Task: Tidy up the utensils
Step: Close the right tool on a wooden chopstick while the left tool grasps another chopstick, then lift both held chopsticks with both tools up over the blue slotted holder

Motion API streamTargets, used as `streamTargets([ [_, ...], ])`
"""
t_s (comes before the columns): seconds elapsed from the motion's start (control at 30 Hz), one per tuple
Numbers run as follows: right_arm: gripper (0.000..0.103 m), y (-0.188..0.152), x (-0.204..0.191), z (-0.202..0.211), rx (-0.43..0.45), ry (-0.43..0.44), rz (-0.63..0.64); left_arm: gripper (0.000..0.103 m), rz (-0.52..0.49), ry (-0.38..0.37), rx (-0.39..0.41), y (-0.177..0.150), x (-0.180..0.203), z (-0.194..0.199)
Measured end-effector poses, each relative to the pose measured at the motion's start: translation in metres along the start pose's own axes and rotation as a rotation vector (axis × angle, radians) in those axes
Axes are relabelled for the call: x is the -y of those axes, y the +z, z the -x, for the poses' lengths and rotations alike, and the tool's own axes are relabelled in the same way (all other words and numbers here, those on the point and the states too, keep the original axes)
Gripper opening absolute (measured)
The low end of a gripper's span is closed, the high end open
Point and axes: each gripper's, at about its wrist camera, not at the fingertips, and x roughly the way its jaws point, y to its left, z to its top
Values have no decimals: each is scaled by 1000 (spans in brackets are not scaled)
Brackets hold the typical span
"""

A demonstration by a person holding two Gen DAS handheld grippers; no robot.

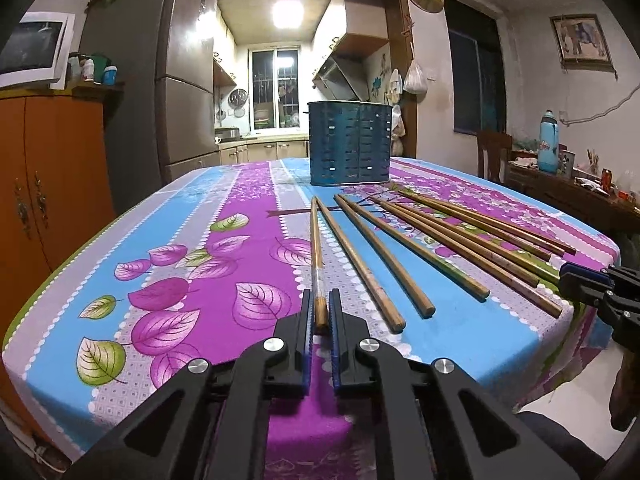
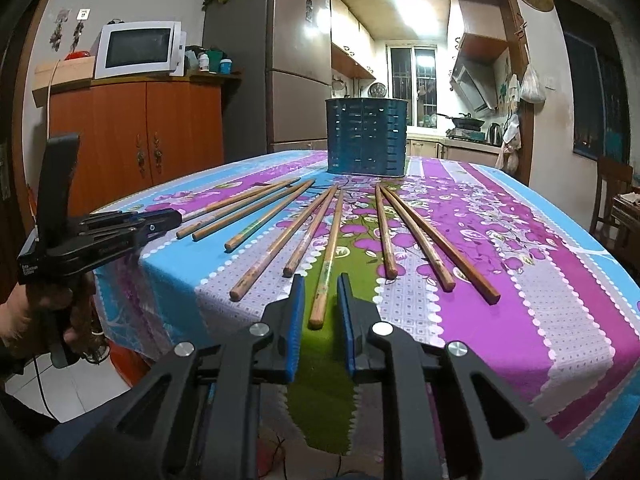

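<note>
left gripper [image 1: 319, 312] clamped on round wooden chopstick [image 1: 316, 248] | right gripper [image 2: 319, 300] jaws narrowly apart around another chopstick [image 2: 326, 276], pads not touching | slotted blue metal holder [image 1: 350, 142] ahead | glossy floral tablecloth [image 1: 168, 240]

My left gripper [image 1: 321, 312] was closed on the near end of the leftmost chopstick [image 1: 316, 248], its blue pads pressing the wood from both sides. The other chopsticks [image 1: 404, 248] lay fanned out to the right on the flowered tablecloth [image 1: 180, 248], tips pointing toward the blue slotted holder [image 1: 350, 142] standing upright farther back on the table. My right gripper [image 1: 576, 280] showed at the right edge, by the ends of the outer sticks.
</note>
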Motion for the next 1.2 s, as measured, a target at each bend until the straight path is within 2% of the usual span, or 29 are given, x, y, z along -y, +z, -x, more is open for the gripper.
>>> streamTargets([
  [0.27,15,-5,-1,4,17,-13,-15,9,11,20,40,-8,4,4],
  [0.37,7,-4,0,4,18,-4,-23,8,23,30,38,-6,5,4],
  [0.6,6,8,6,15,59,-8,-44,7,32,33,62,-1,8,14],
  [0.97,5,72,9,49,180,-29,26,7,21,7,241,67,7,63],
  [1.1,5,110,9,53,226,-23,79,7,4,-6,305,103,9,69],
  [1.2,5,137,11,46,226,-7,104,7,-15,-14,328,129,12,68],
])
